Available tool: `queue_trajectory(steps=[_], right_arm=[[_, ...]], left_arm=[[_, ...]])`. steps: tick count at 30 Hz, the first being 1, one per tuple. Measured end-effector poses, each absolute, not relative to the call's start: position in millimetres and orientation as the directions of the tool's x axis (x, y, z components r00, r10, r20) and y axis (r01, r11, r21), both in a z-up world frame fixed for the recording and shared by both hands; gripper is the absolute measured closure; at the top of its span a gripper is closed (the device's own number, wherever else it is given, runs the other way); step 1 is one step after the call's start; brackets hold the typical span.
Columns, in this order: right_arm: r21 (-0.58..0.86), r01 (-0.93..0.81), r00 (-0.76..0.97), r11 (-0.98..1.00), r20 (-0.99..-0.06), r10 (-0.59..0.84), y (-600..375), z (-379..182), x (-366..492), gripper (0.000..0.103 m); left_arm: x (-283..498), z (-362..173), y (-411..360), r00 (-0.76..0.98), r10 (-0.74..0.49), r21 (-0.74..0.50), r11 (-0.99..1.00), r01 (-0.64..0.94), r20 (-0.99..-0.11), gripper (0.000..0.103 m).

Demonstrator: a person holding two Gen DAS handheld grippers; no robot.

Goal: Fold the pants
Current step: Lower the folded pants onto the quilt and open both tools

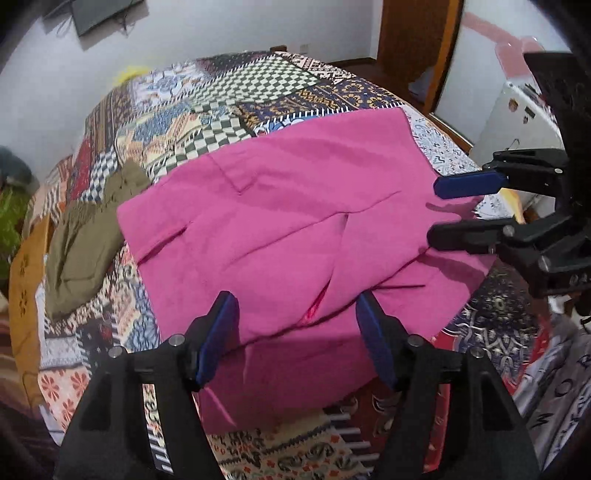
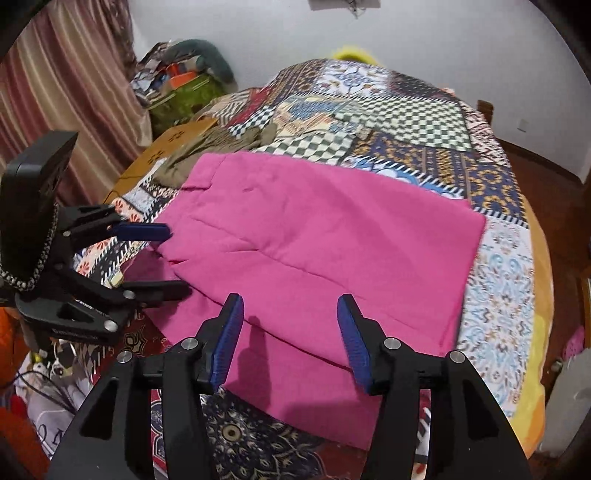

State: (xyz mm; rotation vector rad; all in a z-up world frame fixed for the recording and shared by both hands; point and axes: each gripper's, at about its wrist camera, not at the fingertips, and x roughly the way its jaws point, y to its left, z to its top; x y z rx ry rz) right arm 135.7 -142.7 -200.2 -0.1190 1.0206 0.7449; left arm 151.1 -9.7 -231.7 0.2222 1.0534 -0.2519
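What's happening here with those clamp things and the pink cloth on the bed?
A person is folding pink pants on a patchwork bedspread using a handheld gripper in each hand. The left gripper and the right gripper both hang open over the near edge of the pants, holding nothing. The pants lie fairly flat. An olive garment lies beside them.

1 pink pants, 1 olive garment, 2 grippers: left, right, 1 patchwork quilt

Home bedroom: a bed with a patchwork cover fills the room, striped curtains hang on one side, and a wall-mounted TV sits on a white wall. Wooden door frame, cluttered pile of bags in the corner.
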Motion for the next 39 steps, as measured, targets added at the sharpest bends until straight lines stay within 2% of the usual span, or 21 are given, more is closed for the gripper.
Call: queue_trajectory(steps=[2,7,14,17,19,21,24,27,32,34,39], right_arm=[[0.241,-0.624,0.291,0.743,-0.811,0.507,-138.0,-202.3,134.8,0.054],[0.233,-0.649,0.265,0.724,-0.823,0.502,-127.5,-209.8,131.5,0.054],[0.211,-0.648,0.297,0.732,-0.815,0.498,-125.0,-218.1,135.4,0.054],[0.159,-0.642,0.347,0.75,-0.812,0.469,-122.3,-217.2,138.0,0.054],[0.171,-0.634,0.358,0.754,-0.8,0.482,-124.9,-215.4,140.6,0.064],[0.195,-0.622,0.358,0.758,-0.791,0.497,-127.9,-213.4,143.6,0.067],[0.225,-0.611,0.361,0.759,-0.774,0.52,-131.1,-209.6,146.5,0.08],[0.242,-0.607,0.364,0.757,-0.762,0.536,-130.4,-206.0,147.6,0.088],[0.237,-0.615,0.395,0.752,-0.733,0.554,-129.8,-198.5,144.1,0.094],[0.247,-0.61,0.402,0.753,-0.722,0.563,-131.5,-194.3,143.5,0.094],[0.257,-0.604,0.409,0.755,-0.713,0.57,-135.9,-188.7,143.4,0.094]], left_arm=[[154.2,-233.7,-11.1,0.472,-0.084,0.078,0.946,0.314,-0.878,0.036],[165.1,-227.9,-4.7,0.468,-0.112,0.035,0.955,0.294,-0.877,0.036],[177.8,-215.6,8.3,0.476,-0.154,-0.038,0.969,0.244,-0.866,0.036],[178.3,-214.0,8.7,0.478,-0.165,-0.065,0.974,0.219,-0.863,0.036],[176.1,-213.4,5.8,0.479,-0.164,-0.06,0.972,0.226,-0.862,0.036],[172.3,-213.2,1.5,0.485,-0.164,-0.049,0.969,0.242,-0.859,0.036],[169.1,-214.4,-4.1,0.481,-0.174,-0.049,0.964,0.26,-0.859,0.036],[169.5,-217.2,-8.7,0.472,-0.18,-0.054,0.962,0.269,-0.863,0.036],[171.2,-222.6,-20.3,0.493,-0.107,0.042,0.959,0.281,-0.864,0.036],[172.8,-223.6,-23.9,0.506,-0.069,0.088,0.956,0.281,-0.86,0.051],[170.2,-214.5,-19.7,0.537,-0.062,0.106,0.956,0.275,-0.841,0.074]])
